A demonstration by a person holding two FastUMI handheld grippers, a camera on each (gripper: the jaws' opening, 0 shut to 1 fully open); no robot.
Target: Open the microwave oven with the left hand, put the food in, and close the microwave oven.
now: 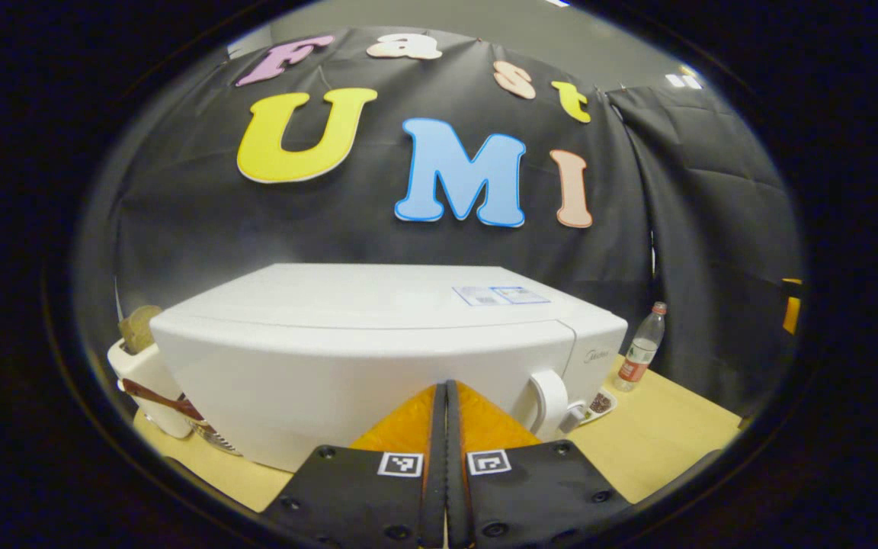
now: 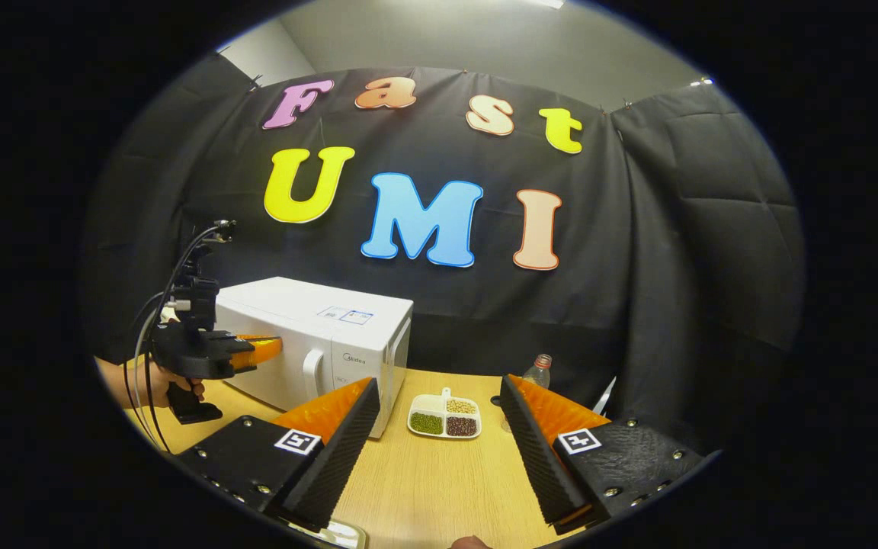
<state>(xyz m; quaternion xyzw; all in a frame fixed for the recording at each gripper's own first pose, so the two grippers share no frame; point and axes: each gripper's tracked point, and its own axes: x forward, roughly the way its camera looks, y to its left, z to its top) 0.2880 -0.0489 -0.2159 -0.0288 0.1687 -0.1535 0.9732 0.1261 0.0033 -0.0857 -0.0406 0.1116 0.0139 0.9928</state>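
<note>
1. The white box-shaped microwave oven (image 2: 317, 335) stands on the pale wooden table (image 2: 424, 473) before me.
2. In the right gripper view, the white divided dish of beans (image 2: 445, 416) lies right of it.
3. The clear plastic bottle (image 2: 536, 372) stands behind that dish.

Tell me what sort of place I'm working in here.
Likely a staged recording booth, not a real kitchen: a white microwave and a divided food tray sit on a wooden table, backed by draped black cloth.
</note>
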